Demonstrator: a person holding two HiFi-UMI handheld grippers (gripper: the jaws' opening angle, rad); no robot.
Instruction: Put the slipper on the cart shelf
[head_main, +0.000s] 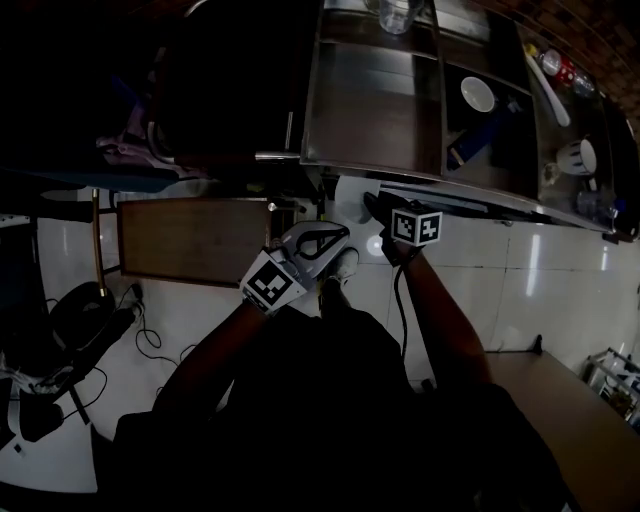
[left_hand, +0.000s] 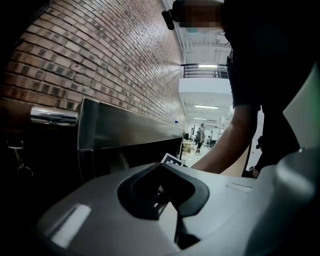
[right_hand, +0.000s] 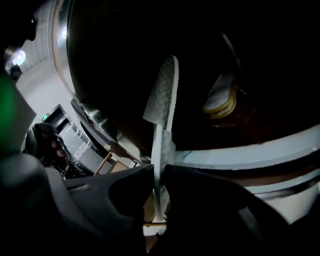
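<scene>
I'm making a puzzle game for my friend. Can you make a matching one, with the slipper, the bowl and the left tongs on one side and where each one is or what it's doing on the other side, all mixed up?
Things:
1. slipper
2. left tongs
3. bowl

Place or state:
A. sitting up on top of the cart
B. holding nothing
C. pinched in the right tongs

Right pairs: 1-C, 2-B, 3-A.
</scene>
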